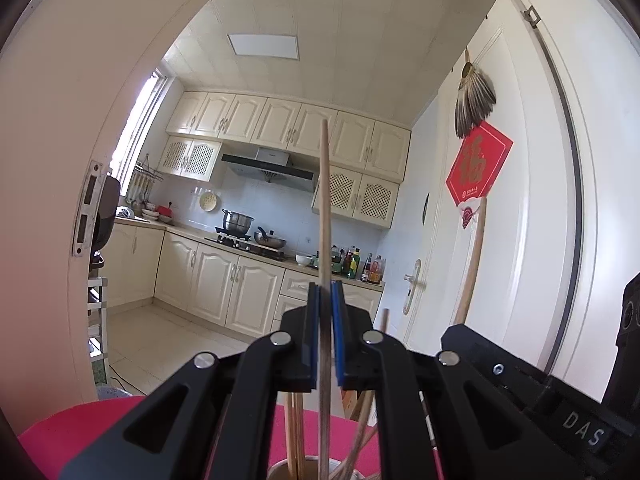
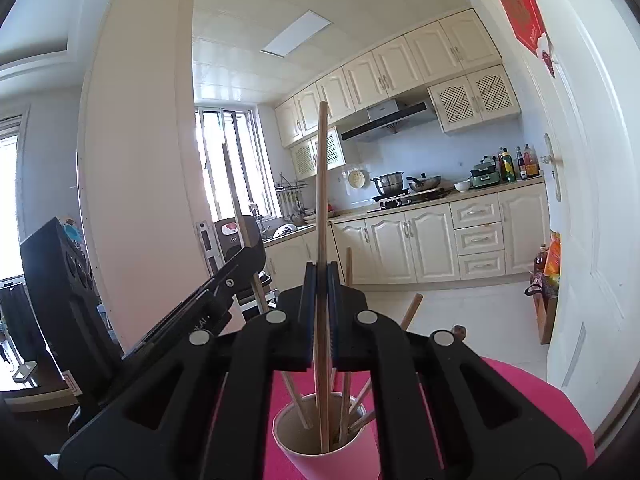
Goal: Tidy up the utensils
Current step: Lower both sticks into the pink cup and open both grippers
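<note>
My left gripper point(image 1: 326, 286) is shut on an upright wooden chopstick point(image 1: 325, 200), clamped between its blue pads. The stick's lower end reaches down to the cup point(image 1: 276, 470) at the frame's bottom edge, where several more chopsticks stand. My right gripper point(image 2: 321, 268) is shut on another upright chopstick point(image 2: 321, 184); its lower end is inside the pink paper cup point(image 2: 332, 464) among several leaning chopsticks. In the right wrist view the left gripper point(image 2: 254, 254) sits to the left, with its chopstick point(image 2: 234, 192) rising above it. The right gripper's black body point(image 1: 520, 384) shows at the left view's lower right.
The cup stands on a round pink table point(image 2: 532, 396). A white door point(image 1: 520, 200) with a red poster point(image 1: 478, 166) is close on the right. Beyond lie a tiled floor and a kitchen counter point(image 2: 440, 196) with pots and bottles. A dark chair back point(image 2: 56, 280) stands at the left.
</note>
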The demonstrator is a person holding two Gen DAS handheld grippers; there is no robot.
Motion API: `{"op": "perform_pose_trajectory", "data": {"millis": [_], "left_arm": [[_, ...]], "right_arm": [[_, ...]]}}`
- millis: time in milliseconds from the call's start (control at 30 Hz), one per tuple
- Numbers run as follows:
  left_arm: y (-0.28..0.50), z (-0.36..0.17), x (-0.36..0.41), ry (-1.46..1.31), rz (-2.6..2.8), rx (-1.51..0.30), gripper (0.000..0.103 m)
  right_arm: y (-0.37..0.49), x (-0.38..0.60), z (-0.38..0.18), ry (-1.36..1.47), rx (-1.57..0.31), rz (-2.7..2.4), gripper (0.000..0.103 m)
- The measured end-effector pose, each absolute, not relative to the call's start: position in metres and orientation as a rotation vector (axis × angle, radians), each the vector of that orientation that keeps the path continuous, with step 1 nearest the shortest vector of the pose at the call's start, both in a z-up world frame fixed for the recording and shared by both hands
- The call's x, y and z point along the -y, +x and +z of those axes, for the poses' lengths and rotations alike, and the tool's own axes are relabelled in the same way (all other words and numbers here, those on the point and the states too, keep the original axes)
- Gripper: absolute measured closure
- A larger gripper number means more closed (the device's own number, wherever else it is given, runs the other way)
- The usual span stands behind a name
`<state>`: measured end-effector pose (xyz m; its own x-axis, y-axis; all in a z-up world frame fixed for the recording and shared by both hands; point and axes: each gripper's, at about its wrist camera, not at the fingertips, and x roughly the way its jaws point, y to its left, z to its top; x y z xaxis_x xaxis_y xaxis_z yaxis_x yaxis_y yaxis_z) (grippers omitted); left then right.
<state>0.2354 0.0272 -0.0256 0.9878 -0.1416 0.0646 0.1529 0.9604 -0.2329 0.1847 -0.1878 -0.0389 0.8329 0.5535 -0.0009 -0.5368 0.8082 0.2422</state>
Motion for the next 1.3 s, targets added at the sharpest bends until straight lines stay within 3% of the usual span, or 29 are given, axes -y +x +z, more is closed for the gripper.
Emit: {"op": "perform_pose_trajectory", "data": {"millis": [400, 500, 667, 833, 1100, 1200, 1300], "left_arm": [[0.240, -0.033, -0.027, -0.202, -0.156, -0.080, 0.096], [0.241, -0.033, -0.029, -0.208, -0.154, -0.116, 0.077], [0.235, -0.036, -0.028, -0.180, -0.137, -0.138, 0.077], [0.229, -0.034, -0.029, -0.165, -0.124, -0.156, 0.065], [0.214, -0.029, -0.030, -0.140, -0.093, -0.164, 0.058], [0.208, -0.027, -0.031, -0.139, -0.087, -0.165, 0.055], [0.199, -0.025, -0.031, -0.124, -0.078, -0.167, 0.054]], "right_arm": [[0.183, 0.181, -0.045, 0.225, -0.110, 0.575, 0.097], [0.183, 0.181, -0.044, 0.219, -0.119, 0.568, 0.097], [0.182, 0.180, -0.046, 0.213, -0.134, 0.553, 0.097], [0.181, 0.179, -0.047, 0.207, -0.154, 0.532, 0.097], [0.173, 0.180, -0.044, 0.190, -0.176, 0.500, 0.096], [0.167, 0.179, -0.042, 0.175, -0.180, 0.478, 0.092], [0.160, 0.183, -0.040, 0.181, -0.175, 0.462, 0.071]]}}
